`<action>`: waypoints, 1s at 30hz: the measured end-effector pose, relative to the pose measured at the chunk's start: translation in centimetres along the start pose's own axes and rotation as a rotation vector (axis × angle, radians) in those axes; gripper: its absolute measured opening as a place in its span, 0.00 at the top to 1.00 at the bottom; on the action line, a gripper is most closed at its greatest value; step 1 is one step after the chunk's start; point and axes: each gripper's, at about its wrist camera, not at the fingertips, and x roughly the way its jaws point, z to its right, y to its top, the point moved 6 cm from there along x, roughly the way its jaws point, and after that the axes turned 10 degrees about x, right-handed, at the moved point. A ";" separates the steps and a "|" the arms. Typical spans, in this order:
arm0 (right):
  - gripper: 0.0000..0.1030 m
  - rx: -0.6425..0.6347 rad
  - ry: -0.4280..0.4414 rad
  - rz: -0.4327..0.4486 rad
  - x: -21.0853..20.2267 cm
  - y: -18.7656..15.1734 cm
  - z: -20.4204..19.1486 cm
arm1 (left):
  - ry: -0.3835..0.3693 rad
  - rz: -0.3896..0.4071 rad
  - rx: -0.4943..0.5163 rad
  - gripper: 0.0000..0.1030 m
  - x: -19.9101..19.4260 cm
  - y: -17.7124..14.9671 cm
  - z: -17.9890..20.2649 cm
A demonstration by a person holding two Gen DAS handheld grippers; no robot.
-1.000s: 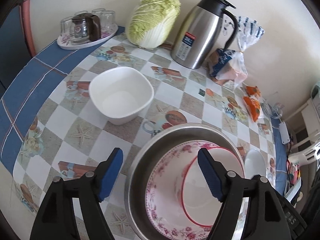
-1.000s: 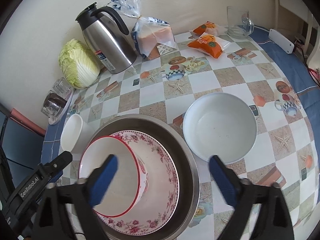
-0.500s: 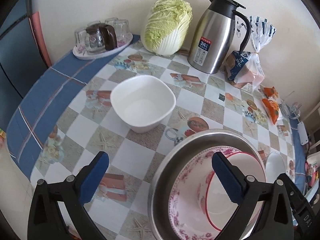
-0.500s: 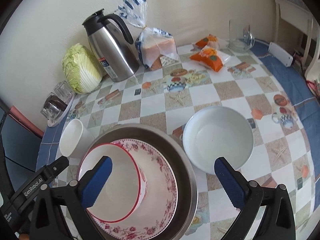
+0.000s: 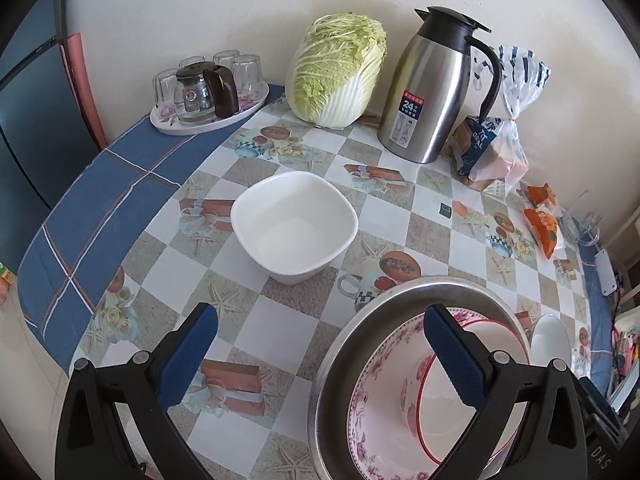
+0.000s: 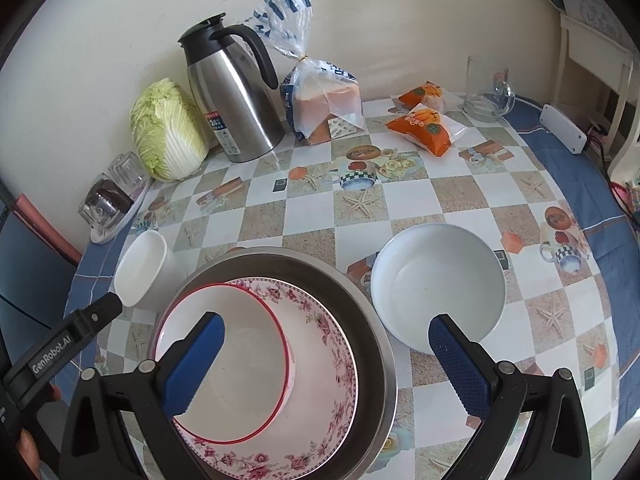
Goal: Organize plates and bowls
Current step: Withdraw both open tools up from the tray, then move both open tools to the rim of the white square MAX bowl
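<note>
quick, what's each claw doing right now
left claw: open, holding nothing
right claw: open, holding nothing

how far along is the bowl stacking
Partly done: the red-rimmed bowl sits in the floral bowl, inside the steel basin. Nothing is in hand; the left gripper and right gripper are both open. The square white bowl and round white bowl remain loose.

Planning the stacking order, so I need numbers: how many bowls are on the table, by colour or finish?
Steel: 1, the outer bowl.
Pink floral: 1, nested in the steel one.
Red-rimmed white: 1, nested in the floral one.
Plain white: 2, one square, one round, each standing alone.
Total: 5 bowls.
</note>
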 end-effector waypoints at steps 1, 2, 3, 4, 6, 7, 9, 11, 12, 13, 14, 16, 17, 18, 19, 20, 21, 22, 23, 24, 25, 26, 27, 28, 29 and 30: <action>0.00 -0.004 -0.001 0.002 -0.1 0.0 -0.1 | 0.002 0.003 -0.005 0.00 -0.1 0.0 -0.2; 0.00 -0.007 -0.001 0.006 -0.2 0.1 -0.3 | 0.006 0.011 -0.012 0.00 -0.2 0.2 -0.5; 0.00 -0.006 -0.001 0.012 -0.3 0.1 -0.4 | 0.008 0.017 -0.021 0.00 -0.2 0.3 -0.9; 0.00 -0.004 0.003 0.021 -0.4 0.3 -0.5 | 0.008 0.024 -0.032 0.00 -0.3 0.4 -1.3; 0.00 -0.001 0.012 0.037 -0.6 0.3 -0.8 | 0.007 0.034 -0.054 0.00 -0.5 0.7 -2.0; 0.00 -0.003 0.014 0.044 -0.7 0.4 -1.0 | 0.006 0.041 -0.071 0.00 -0.5 0.8 -2.6; 0.00 -0.009 0.006 0.051 -0.7 0.4 -1.2 | 0.016 0.038 -0.090 0.00 -0.4 1.0 -3.6; 0.00 -0.004 0.001 0.055 -0.6 0.4 -1.4 | 0.031 0.035 -0.111 0.00 -0.2 1.2 -4.6; 0.00 0.001 0.001 0.053 -0.6 0.3 -1.6 | 0.036 0.033 -0.118 0.00 -0.1 1.3 -5.0; 0.00 0.003 -0.001 0.050 -0.5 0.2 -1.7 | 0.040 0.030 -0.124 0.00 0.1 1.3 -5.5; 0.00 0.002 -0.005 0.047 -0.4 0.1 -1.9 | 0.045 0.024 -0.132 0.00 0.3 1.3 -6.0; 0.00 -0.004 -0.010 0.051 -0.5 0.1 -2.4 | 0.054 0.018 -0.147 0.00 0.6 1.3 -6.9; 0.00 -0.007 -0.013 0.054 -0.5 0.0 -2.6 | 0.060 0.012 -0.156 0.00 0.7 1.3 -7.3; 0.00 -0.010 -0.014 0.055 -0.5 0.0 -3.0 | 0.064 0.007 -0.161 0.00 0.9 1.3 -7.7; 0.00 -0.010 -0.013 0.055 -0.5 -0.2 -3.3 | 0.066 0.002 -0.167 0.00 1.0 1.3 -8.0; 0.00 -0.006 -0.015 0.053 -0.5 -0.3 -3.6 | 0.070 -0.002 -0.174 0.00 1.2 1.3 -8.4; 0.00 0.001 -0.018 0.048 -0.3 -0.4 -3.8 | 0.081 -0.005 -0.184 0.00 1.3 1.3 -8.9; 0.00 0.007 -0.019 0.044 -0.2 -0.4 -4.1 | 0.088 -0.007 -0.193 0.00 1.4 1.2 -9.3; 0.00 0.011 -0.020 0.039 -0.1 -0.5 -4.4 | 0.093 -0.007 -0.201 0.00 1.5 1.2 -9.6; 0.00 0.010 -0.023 0.034 0.0 -0.5 -4.8 | 0.092 -0.005 -0.207 0.00 1.5 1.2 -9.9; 0.00 0.005 -0.023 0.030 0.1 -0.5 -5.3 | 0.089 -0.001 -0.214 0.00 1.6 1.1 -10.2; 0.00 -0.003 -0.022 0.031 0.1 -0.5 -5.7 | 0.086 -0.001 -0.220 0.00 1.8 1.1 -10.4; 0.00 -0.016 -0.023 0.033 0.0 -0.4 -6.3 | 0.083 -0.001 -0.223 0.00 1.9 1.1 -10.6; 0.00 -0.029 -0.024 0.035 0.0 -0.3 -6.9 | 0.082 0.000 -0.226 0.00 2.1 1.1 -10.9; 0.00 -0.037 -0.025 0.035 0.1 -0.2 -7.4 | 0.085 0.001 -0.228 0.00 2.2 1.1 -11.0; 0.00 -0.043 -0.022 0.032 0.1 -0.1 -8.0 | 0.090 0.002 -0.231 0.00 2.3 1.2 -11.2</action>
